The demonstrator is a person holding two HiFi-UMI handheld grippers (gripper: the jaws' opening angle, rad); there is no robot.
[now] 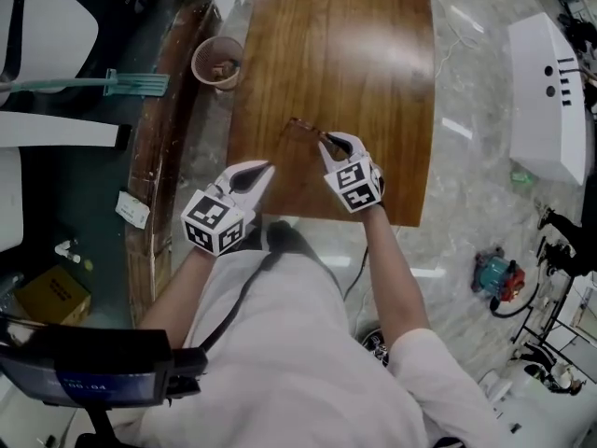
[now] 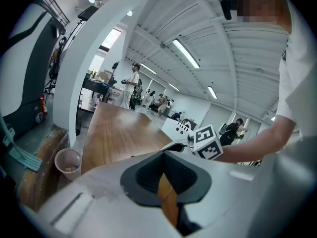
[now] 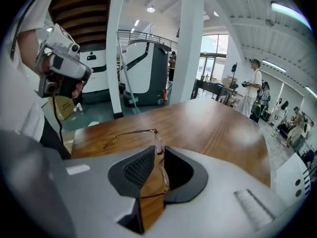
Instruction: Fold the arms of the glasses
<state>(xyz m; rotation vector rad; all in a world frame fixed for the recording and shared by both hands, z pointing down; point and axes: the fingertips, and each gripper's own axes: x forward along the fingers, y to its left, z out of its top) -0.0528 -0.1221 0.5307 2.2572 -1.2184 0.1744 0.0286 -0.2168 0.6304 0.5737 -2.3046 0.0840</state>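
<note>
The right gripper (image 3: pixel 158 152) is loose around the glasses (image 3: pixel 131 132) on the bench (image 3: pixel 218 128). The left gripper (image 2: pixel 165 156) is squeezed tight.

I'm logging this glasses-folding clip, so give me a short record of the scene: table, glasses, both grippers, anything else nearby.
table: wood, with the glasses near the person's edge
glasses arms: one plainly stretched out, not folded
right gripper: jaws apart, glasses' front between them, not clamped
left gripper: shut, empty, apart from the glasses
cup: off the table, to its left
task state: folding not yet done
</note>
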